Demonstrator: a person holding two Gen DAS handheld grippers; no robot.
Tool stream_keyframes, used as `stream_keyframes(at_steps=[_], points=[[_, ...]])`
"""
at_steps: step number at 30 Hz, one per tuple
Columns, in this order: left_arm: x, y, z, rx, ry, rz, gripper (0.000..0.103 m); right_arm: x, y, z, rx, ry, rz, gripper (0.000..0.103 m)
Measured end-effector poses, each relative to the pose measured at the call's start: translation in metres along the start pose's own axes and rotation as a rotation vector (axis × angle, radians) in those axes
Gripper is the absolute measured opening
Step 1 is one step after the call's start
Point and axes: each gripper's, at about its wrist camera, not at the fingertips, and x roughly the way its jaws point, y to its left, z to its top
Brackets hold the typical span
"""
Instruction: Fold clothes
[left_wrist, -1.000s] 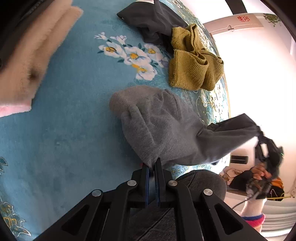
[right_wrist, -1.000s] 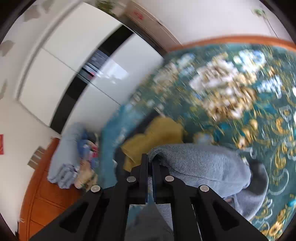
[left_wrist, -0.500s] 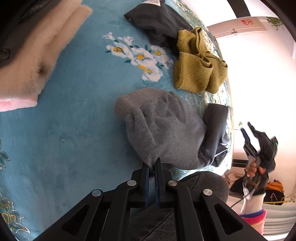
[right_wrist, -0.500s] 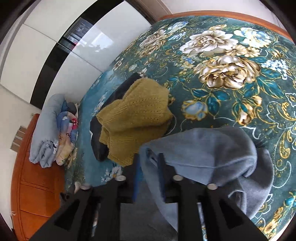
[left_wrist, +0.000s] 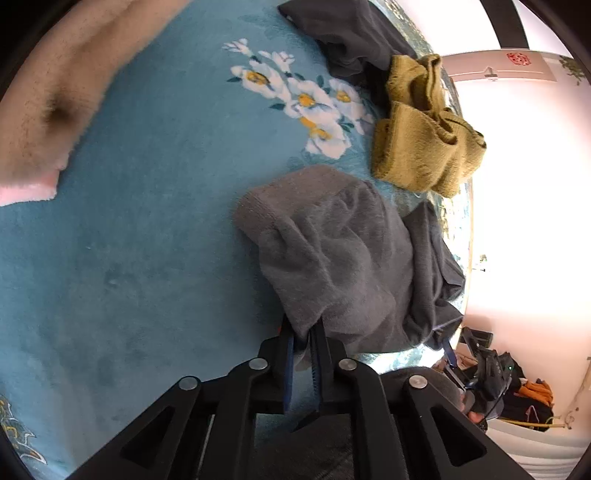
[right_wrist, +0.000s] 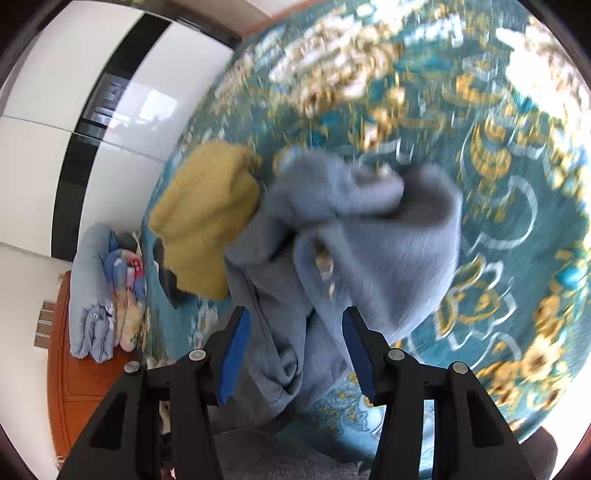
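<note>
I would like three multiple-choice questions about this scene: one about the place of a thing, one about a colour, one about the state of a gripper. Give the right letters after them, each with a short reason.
1. Where does the mustard knit garment lie?
A. beside the grey garment, on the floral blanket
B. inside a drawer
C. on the floor

2. What colour are the pads of the right gripper?
A. red
B. blue
C. white

3. How does the left gripper stand?
A. wide open
B. out of view
C. shut on the grey garment

Answers:
1 A, since it rests on the blanket next to the grey cloth.
2 B, as the right wrist view shows blue pads.
3 C, since its fingers pinch the cloth's edge.
</note>
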Motion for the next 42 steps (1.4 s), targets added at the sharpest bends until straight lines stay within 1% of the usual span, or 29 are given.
stream_keyframes(at_steps=[1,2,3,5,6,7,8,9,12,16,18,20,22,24,28,33,35,36,38,39,40,41,42], points=[[0.001,0.002,0.001,-0.006,-0.001,0.009,0.02,0.008,-0.002,0.002,0.01,0.007,-0.018,0.053],[0.003,0.006,0.002,-0.02,0.001,0.014,0.029,0.016,-0.003,0.005,0.022,0.01,-0.036,0.053],[0.005,0.01,0.002,-0.049,0.005,0.003,0.035,0.022,-0.004,0.008,0.037,0.004,-0.054,0.053],[0.008,0.019,0.003,-0.105,0.012,-0.021,0.037,0.031,-0.009,0.015,0.073,-0.009,-0.071,0.052],[0.009,0.023,0.003,-0.133,0.016,-0.037,0.038,0.033,-0.011,0.018,0.094,-0.017,-0.07,0.037],[0.01,0.026,0.002,-0.161,0.019,-0.072,0.039,0.032,-0.013,0.021,0.118,-0.027,-0.059,0.023],[0.01,0.029,0.002,-0.188,0.022,-0.103,0.041,0.03,-0.014,0.023,0.139,-0.038,-0.052,0.003],[0.011,0.031,0.003,-0.205,0.021,-0.118,0.043,0.025,-0.015,0.025,0.146,-0.053,-0.05,0.003],[0.012,0.034,0.008,-0.242,0.004,-0.168,0.044,-0.005,-0.008,0.027,0.129,-0.126,-0.006,0.003],[0.019,0.042,0.01,-0.38,-0.013,-0.335,0.046,-0.057,-0.008,0.028,0.095,-0.22,0.04,0.003],[0.017,0.039,0.009,-0.377,-0.017,-0.371,0.051,-0.084,-0.007,0.026,0.088,-0.273,0.054,0.003],[0.017,0.034,0.009,-0.355,-0.015,-0.35,0.054,-0.107,-0.012,0.024,0.094,-0.314,0.07,0.003],[0.023,0.03,0.006,-0.347,0.004,-0.338,0.054,-0.125,-0.016,0.022,0.105,-0.352,0.077,0.003],[0.031,0.026,0.006,-0.359,0.019,-0.319,0.054,-0.143,-0.021,0.018,0.116,-0.381,0.091,0.003],[0.048,0.035,-0.003,-0.404,0.037,-0.255,0.054,-0.18,-0.026,0.008,0.114,-0.433,0.101,0.003],[0.051,0.043,-0.003,-0.414,0.005,-0.2,0.054,-0.214,-0.035,0.005,0.109,-0.485,0.088,0.003],[0.053,0.044,-0.002,-0.426,-0.006,-0.202,0.054,-0.221,-0.039,0.008,0.11,-0.491,0.074,0.003],[0.051,0.042,-0.001,-0.417,-0.012,-0.2,0.052,-0.223,-0.04,0.009,0.112,-0.491,0.071,0.003],[0.047,0.038,-0.001,-0.4,-0.026,-0.197,0.051,-0.227,-0.042,0.013,0.117,-0.49,0.065,0.003],[0.045,0.036,0.0,-0.391,-0.032,-0.195,0.041,-0.228,-0.042,0.016,0.12,-0.488,0.064,0.003],[0.043,0.034,0.0,-0.382,-0.039,-0.194,0.034,-0.227,-0.041,0.018,0.123,-0.485,0.067,0.003],[0.041,0.032,0.0,-0.374,-0.045,-0.192,0.022,-0.226,-0.039,0.019,0.125,-0.484,0.071,0.003],[0.039,0.03,0.0,-0.365,-0.052,-0.19,0.016,-0.226,-0.037,0.02,0.124,-0.481,0.075,0.003]])
